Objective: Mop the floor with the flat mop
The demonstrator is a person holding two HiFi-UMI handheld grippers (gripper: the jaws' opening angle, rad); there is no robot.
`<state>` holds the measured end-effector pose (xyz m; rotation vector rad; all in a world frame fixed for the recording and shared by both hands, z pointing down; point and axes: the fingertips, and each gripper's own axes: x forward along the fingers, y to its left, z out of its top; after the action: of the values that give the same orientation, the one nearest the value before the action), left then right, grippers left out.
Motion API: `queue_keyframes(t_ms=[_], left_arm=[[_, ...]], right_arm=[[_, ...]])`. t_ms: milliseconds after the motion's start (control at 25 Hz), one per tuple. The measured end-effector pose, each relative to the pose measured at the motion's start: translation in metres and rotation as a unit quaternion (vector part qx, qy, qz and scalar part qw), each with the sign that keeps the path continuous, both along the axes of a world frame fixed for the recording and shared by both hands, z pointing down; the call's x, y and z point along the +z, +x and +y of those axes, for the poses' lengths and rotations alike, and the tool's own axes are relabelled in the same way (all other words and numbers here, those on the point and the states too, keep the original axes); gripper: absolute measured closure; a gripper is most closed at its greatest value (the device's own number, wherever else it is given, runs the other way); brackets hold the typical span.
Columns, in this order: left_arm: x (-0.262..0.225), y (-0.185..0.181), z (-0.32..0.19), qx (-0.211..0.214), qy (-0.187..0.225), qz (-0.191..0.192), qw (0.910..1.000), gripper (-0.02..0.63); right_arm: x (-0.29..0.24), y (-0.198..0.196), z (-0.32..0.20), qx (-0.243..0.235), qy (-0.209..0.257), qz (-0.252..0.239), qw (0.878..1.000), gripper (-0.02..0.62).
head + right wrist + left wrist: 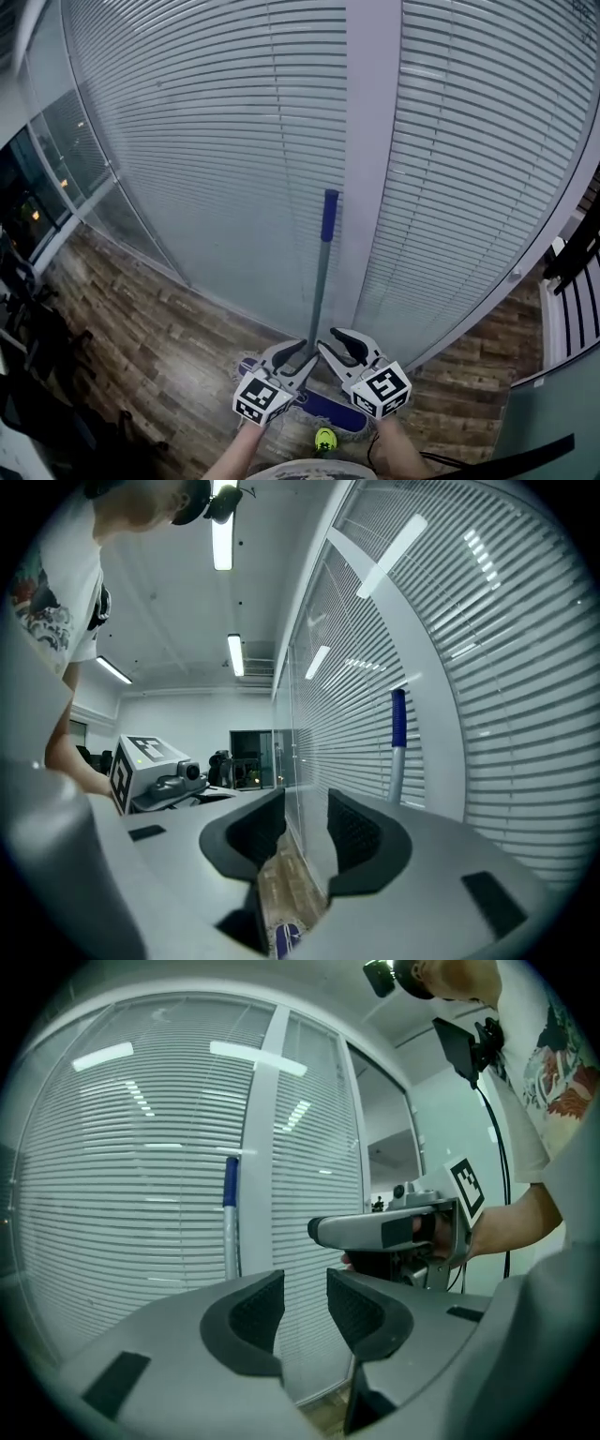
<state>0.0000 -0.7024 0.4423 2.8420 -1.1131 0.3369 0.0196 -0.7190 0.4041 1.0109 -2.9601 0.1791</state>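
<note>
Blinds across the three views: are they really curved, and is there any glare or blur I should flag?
Head view: the fisheye lens bows the blinds; the mop handle is sharp, and the left edge is dark. Left gripper view: ceiling-light reflections streak the blinds, with black vignette in the corners. Right gripper view: ceiling lights glare and the blinds bend again; no obvious blur.

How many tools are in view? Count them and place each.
2. The left tool is left of the mop handle, the right tool right of it. None seems hidden.
</note>
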Motion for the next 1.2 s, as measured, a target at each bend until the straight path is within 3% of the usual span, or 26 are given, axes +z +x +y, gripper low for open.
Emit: queue_keyframes(t_ms=[200,680,1200], left_arm=[[0.001,0.009,-0.053,-0.015,0.005,-0.016,0.9998,0.46],[0.011,0.013,-0.159,0.005,0.027,-0.049,0.9984,0.419],[0.029,0.018,-0.22,0.076,0.007,-0.019,0.9969,0.413]], right_arm=[[0.003,0.008,-0.053,0.002,-0.002,0.004,1.0,0.451],[-0.005,0.015,-0.156,0.054,0.008,0.016,0.998,0.437],[-0.019,-0.001,-0.215,0.117,0.0,0.041,0.992,0.405]])
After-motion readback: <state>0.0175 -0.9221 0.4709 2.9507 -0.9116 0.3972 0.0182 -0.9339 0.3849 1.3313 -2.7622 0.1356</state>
